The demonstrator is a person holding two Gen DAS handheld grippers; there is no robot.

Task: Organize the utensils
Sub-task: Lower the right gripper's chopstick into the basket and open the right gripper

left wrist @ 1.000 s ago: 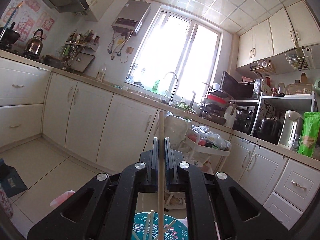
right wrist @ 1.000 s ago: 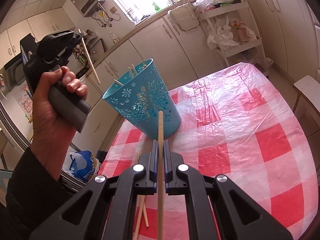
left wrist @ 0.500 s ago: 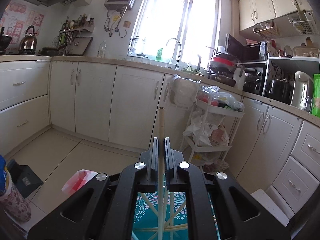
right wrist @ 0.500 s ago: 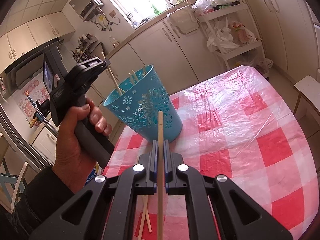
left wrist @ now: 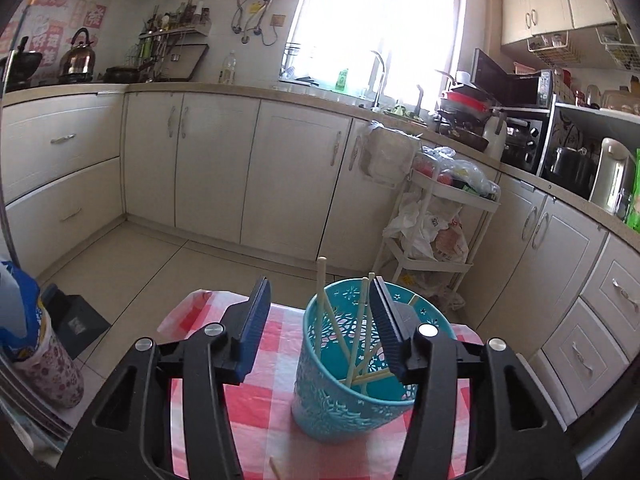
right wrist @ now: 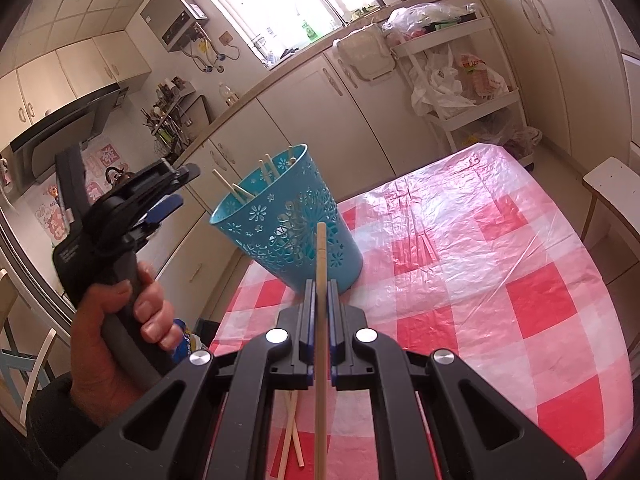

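So half a second back the left claw [left wrist: 320, 320] was clamped on a chopstick right above the cup, and now its jaws are spread wide with nothing between them, so that stick has dropped in with the others. Going near to far using the blue cup [right wrist: 290, 220] as the landmark: closest to the camera, the right claw [right wrist: 319, 300] is pinched tight on its own chopstick [right wrist: 320, 320], held lengthwise along the fingers with the tip pointing up at the cup's side, which looks to me like it's lined up for the next drop. Under that claw, on the near side of the cup, a couple of loose chopsticks [right wrist: 292, 432] lie crossed on the checkered table [right wrist: 500, 280], presumably waiting their turn. The cup sits by the table's far-left corner, probably so either hand can reach it. Inside it, several sticks [left wrist: 340, 332] lean against the wall, ends poking past the rim. The left claw hangs just left of the cup at about rim height. Beyond the cup are the cabinets [left wrist: 216, 160] and the window [left wrist: 376, 20].
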